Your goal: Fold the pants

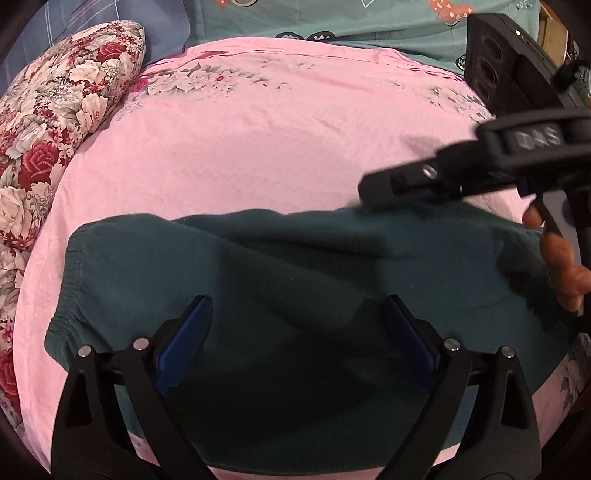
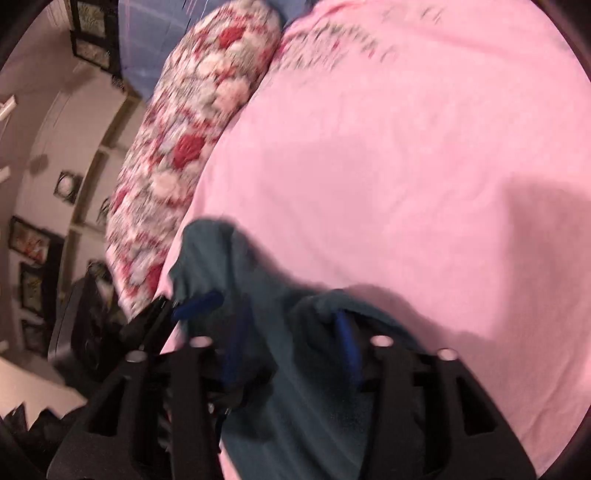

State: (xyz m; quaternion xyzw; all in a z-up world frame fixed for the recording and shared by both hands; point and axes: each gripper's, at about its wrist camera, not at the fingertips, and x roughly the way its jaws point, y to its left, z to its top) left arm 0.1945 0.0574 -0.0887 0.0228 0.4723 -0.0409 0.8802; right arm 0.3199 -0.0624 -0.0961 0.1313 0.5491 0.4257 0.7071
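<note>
Dark green pants [image 1: 288,280] lie folded across the pink bedspread [image 1: 258,147], waistband at the left. My left gripper [image 1: 297,321] is open just above the pants, its blue pads wide apart and nothing between them. My right gripper [image 1: 373,192] enters from the right in the left wrist view, at the pants' far right edge. In the blurred right wrist view its jaws [image 2: 291,332] stand apart, with green fabric [image 2: 295,387] bunched between and over them. The left gripper's blue pad [image 2: 195,302] shows at left there.
A red and white floral pillow [image 1: 55,122] lies along the left side of the bed. A teal patterned sheet [image 1: 332,18] lies at the far end. A wall with pictures and shelves [image 2: 44,184] shows beyond the pillow.
</note>
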